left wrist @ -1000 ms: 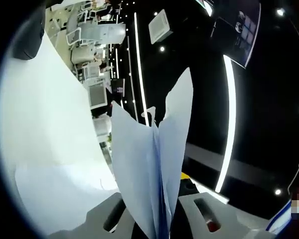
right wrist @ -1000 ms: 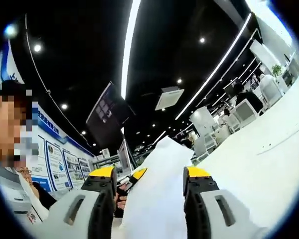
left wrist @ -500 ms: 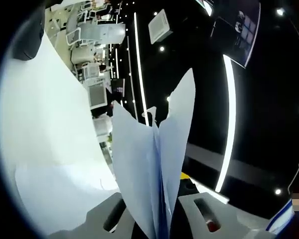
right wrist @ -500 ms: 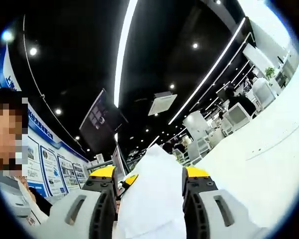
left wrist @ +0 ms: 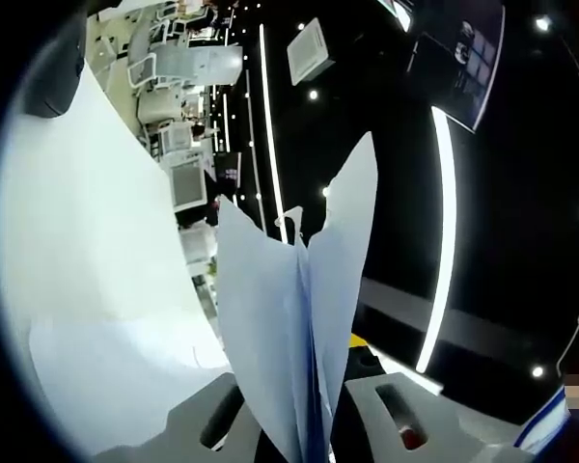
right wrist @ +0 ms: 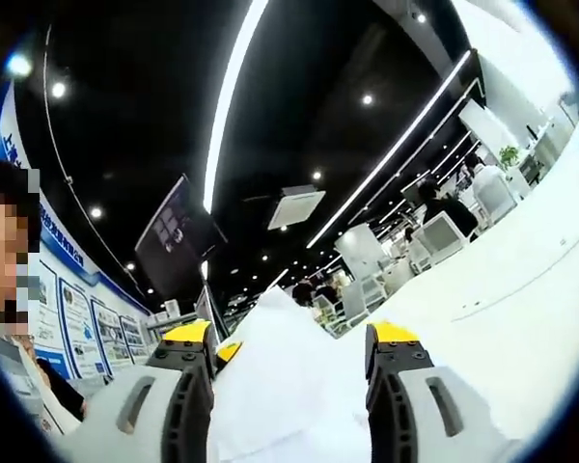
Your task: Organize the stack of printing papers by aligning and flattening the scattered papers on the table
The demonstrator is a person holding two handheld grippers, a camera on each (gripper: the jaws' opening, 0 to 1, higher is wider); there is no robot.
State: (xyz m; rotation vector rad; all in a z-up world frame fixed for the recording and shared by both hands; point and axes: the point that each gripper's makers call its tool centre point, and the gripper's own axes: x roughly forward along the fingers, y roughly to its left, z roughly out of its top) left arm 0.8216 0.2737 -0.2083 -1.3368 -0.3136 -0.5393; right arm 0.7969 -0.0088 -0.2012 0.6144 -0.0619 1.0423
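Left tool (left wrist: pixel 309 424) upturned, apparently pinching papers (left wrist: pixel 294 318).

Left gripper (left wrist: pixel 304 410) jaw tips hidden behind papers (left wrist: pixel 294 318); lower paper edges cut off at 6 o'clock. Right gripper (right wrist: pixel 289 381) grip on papers unclear; table (right wrist: pixel 521 289) cut off at 3 o'clock.

Light source: long ceiling light strips (left wrist: pixel 448 241) and small spotlights (right wrist: pixel 366 98) against a dark ceiling.
Glare: the white table (left wrist: pixel 68 251) is washed out, nearly detailless.
Shadow: the held papers (left wrist: pixel 294 328) are tinted bluish-grey.
Distortion: straight strips are bent by the fisheye.
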